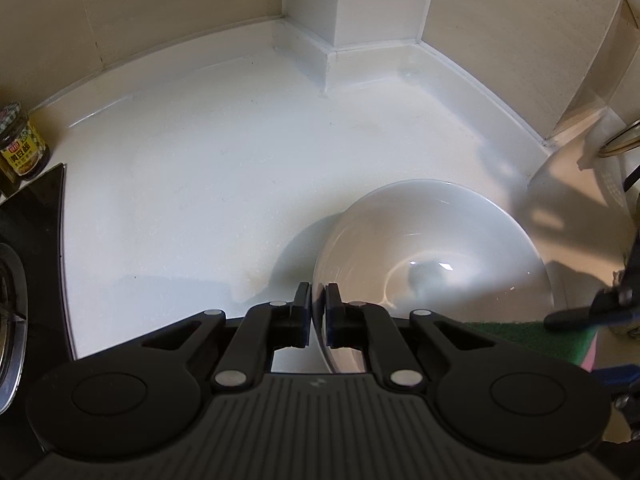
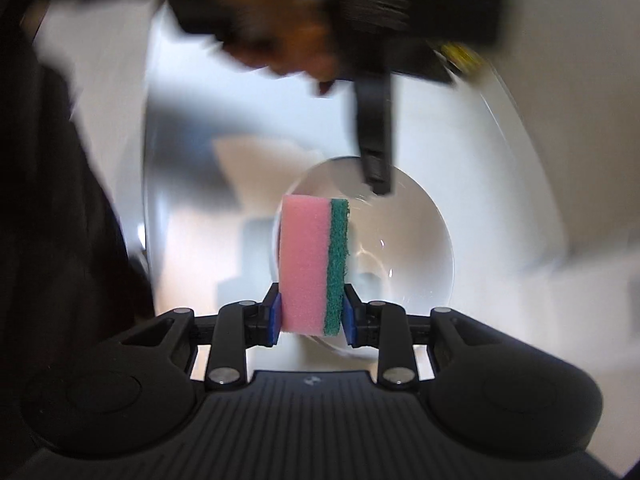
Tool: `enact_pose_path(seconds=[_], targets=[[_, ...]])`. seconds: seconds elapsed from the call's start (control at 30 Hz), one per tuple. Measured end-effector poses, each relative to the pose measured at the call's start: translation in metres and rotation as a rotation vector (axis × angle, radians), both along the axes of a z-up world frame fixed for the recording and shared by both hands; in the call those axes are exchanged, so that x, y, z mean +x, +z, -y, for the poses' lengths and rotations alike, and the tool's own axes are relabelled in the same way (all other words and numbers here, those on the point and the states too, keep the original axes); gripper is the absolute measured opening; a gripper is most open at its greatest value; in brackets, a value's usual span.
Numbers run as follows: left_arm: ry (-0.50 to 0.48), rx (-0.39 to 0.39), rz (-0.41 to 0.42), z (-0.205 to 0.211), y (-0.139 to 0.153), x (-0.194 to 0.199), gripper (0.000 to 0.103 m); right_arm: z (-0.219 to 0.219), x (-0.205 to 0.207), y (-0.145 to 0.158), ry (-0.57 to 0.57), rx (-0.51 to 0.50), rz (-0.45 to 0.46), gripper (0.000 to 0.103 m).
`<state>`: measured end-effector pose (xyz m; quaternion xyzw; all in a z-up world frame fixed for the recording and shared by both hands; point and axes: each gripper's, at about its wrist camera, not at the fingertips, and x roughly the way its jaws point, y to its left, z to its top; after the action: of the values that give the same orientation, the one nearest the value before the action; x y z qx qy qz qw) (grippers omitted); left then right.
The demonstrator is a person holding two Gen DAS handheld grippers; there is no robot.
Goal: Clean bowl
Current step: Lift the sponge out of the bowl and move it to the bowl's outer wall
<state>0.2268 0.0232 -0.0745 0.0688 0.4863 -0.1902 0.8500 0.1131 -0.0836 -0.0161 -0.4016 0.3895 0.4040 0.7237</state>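
White bowl (image 1: 432,256) upright on white counter (image 1: 208,184), close to the corner where a boxed wall column (image 1: 360,4) meets the backsplash. Left gripper (image 1: 318,312) closed down on the bowl's near rim, one blue pad inside the wall and one outside, rim pinched edge-on between them. Inside of bowl glossy, with bright reflections near the bottom; no residue discernible. Right gripper (image 2: 311,316) clamped on a sponge (image 2: 314,264), pink foam toward the left pad, green scouring layer toward the right pad, block standing on end and projecting forward past the fingertips. In the right wrist view, sponge poised above the bowl (image 2: 400,248), in front of its left part; contact with the bowl not determinable. Same view heavily motion-blurred around the edges; left gripper (image 2: 376,176) visible from the far side reaching down to the far rim, with a hand (image 2: 280,36) blurred above it and a dark sleeve (image 2: 56,200) down the left margin. In the left wrist view, green face and a pink sliver of the sponge (image 1: 536,334) at lower right, just beside the bowl, under a black finger of the right gripper. Elsewhere: labelled jar (image 1: 22,144) at far left by a black hob edge (image 1: 36,208); white perforated basket (image 1: 612,184) at far right.
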Motion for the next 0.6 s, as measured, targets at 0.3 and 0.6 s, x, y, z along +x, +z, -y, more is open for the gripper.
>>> enact_pose_path(seconds=[0.3,0.6], targets=[[-0.033,0.033,0.034,0.003,-0.001,-0.007,0.005,0.091,0.051,0.064,-0.706,0.417,-0.092,0.025],[-0.076,-0.001,0.054,-0.003,-0.004,-0.007,0.006,0.110,0.060,0.021,-0.933,0.311,-0.196,0.026]])
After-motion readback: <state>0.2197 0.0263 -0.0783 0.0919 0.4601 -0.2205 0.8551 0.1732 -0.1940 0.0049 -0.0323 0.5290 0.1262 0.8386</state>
